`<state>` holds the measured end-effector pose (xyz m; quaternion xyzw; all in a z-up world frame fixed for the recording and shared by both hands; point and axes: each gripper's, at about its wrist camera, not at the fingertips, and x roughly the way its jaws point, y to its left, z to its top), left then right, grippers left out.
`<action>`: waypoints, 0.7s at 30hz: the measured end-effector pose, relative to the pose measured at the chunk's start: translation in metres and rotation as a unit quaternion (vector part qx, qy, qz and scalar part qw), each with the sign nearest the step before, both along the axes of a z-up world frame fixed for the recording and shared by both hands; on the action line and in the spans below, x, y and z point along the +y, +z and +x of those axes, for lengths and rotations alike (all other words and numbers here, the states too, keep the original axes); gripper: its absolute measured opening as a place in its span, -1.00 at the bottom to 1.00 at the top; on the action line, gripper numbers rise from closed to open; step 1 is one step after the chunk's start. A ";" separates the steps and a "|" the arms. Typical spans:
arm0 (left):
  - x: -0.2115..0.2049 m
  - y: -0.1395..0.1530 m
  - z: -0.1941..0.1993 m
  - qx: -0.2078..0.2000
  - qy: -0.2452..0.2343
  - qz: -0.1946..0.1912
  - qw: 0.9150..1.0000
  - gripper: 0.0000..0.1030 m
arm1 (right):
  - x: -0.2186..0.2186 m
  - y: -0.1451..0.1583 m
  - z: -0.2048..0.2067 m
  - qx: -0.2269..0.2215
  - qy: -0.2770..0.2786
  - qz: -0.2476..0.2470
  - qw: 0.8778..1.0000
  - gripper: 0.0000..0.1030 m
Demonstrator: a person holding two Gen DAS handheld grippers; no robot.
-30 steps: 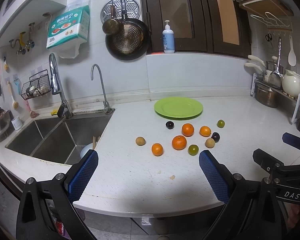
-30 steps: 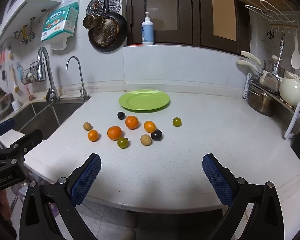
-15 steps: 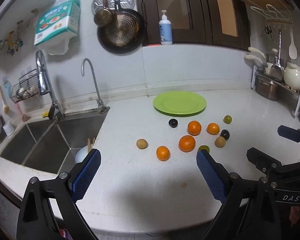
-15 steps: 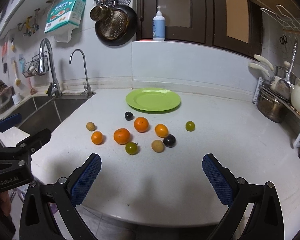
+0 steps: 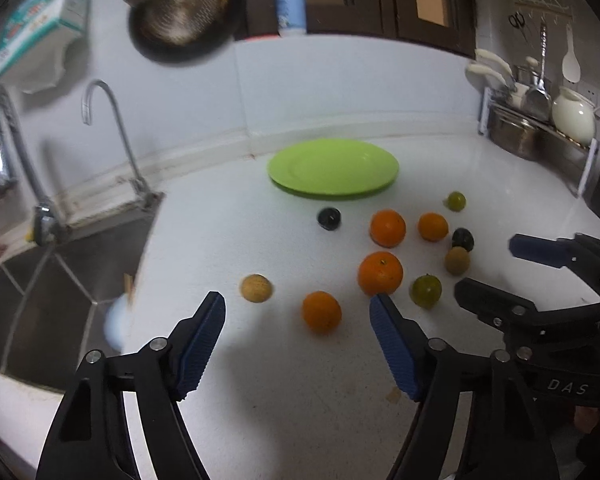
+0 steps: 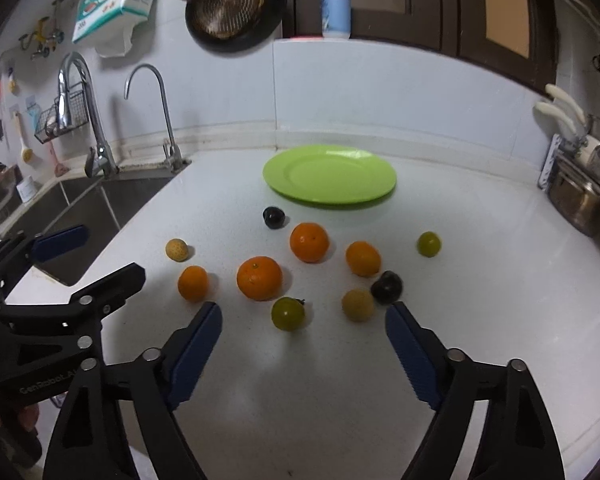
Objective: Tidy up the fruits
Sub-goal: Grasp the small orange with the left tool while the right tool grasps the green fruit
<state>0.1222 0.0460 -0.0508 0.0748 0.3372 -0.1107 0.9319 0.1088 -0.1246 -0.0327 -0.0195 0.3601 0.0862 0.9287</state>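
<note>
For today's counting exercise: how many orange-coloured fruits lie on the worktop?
4. Front left, centre front, behind it nearest the green plate, and right of that. None appears hidden; all lie apart on the white worktop.

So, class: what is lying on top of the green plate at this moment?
Nothing shows on the green plate; its top is bare in both views. All the fruits, such as the nearest orange, sit on the counter in front. What lies under the plate is covered.

Black gripper (image 5: pixel 298 314) frames, ribbed blue pads (image 6: pixel 196 356), silver screws (image 6: pixel 151 354)
</note>
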 end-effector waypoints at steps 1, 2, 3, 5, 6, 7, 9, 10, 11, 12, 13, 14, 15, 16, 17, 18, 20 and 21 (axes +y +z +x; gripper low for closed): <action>0.000 -0.003 0.004 0.009 -0.007 -0.004 1.000 0.37 | 0.002 -0.003 0.004 0.006 -0.001 0.002 1.000 0.52; 0.001 -0.007 0.009 0.018 -0.013 -0.007 1.000 0.35 | 0.003 -0.005 0.006 0.009 -0.002 0.004 1.000 0.47; 0.002 -0.010 0.013 0.028 -0.019 -0.009 0.999 0.32 | 0.005 -0.007 0.009 0.013 -0.004 0.005 1.000 0.41; 0.003 -0.015 0.019 0.040 -0.028 -0.011 0.999 0.26 | 0.008 -0.011 0.015 0.022 -0.009 0.011 1.000 0.36; 0.003 -0.018 0.022 0.046 -0.033 -0.012 0.998 0.24 | 0.008 -0.012 0.018 0.026 -0.010 0.013 1.000 0.31; 0.003 -0.020 0.024 0.051 -0.037 -0.012 0.998 0.20 | 0.010 -0.015 0.020 0.030 -0.012 0.015 0.999 0.28; 0.003 -0.023 0.027 0.060 -0.043 -0.015 0.997 0.18 | 0.012 -0.019 0.025 0.042 -0.012 0.016 0.999 0.23; 0.002 -0.025 0.028 0.062 -0.045 -0.015 0.997 0.18 | 0.012 -0.021 0.027 0.047 -0.011 0.017 0.999 0.17; 0.002 -0.026 0.030 0.064 -0.047 -0.015 0.997 0.17 | 0.012 -0.023 0.029 0.053 -0.010 0.018 0.998 0.16; 0.001 -0.027 0.031 0.066 -0.049 -0.016 0.996 0.15 | 0.012 -0.025 0.031 0.056 -0.010 0.017 0.998 0.16; 0.000 -0.028 0.033 0.070 -0.050 -0.015 0.996 0.13 | 0.012 -0.026 0.033 0.059 -0.010 0.017 0.998 0.16; -0.001 -0.030 0.035 0.075 -0.051 -0.016 0.996 0.13 | 0.011 -0.027 0.034 0.061 -0.010 0.017 0.998 0.15; -0.002 -0.031 0.036 0.079 -0.052 -0.018 0.995 0.11 | 0.011 -0.029 0.036 0.064 -0.010 0.018 0.998 0.12; -0.003 -0.032 0.038 0.085 -0.054 -0.020 0.995 0.09 | 0.010 -0.030 0.038 0.068 -0.009 0.019 0.997 0.06; -0.003 -0.034 0.040 0.089 -0.057 -0.022 0.994 0.07 | 0.009 -0.031 0.039 0.073 -0.008 0.021 0.997 0.05; -0.004 -0.036 0.042 0.092 -0.057 -0.023 0.994 0.05 | 0.008 -0.033 0.041 0.079 -0.007 0.023 0.997 0.03; -0.005 -0.039 0.045 0.099 -0.057 -0.025 0.993 0.00 | 0.007 -0.035 0.044 0.084 -0.005 0.024 0.996 0.00; -0.005 -0.041 0.046 0.104 -0.056 -0.027 0.993 -0.05 | 0.007 -0.036 0.045 0.086 -0.002 0.022 0.996 0.00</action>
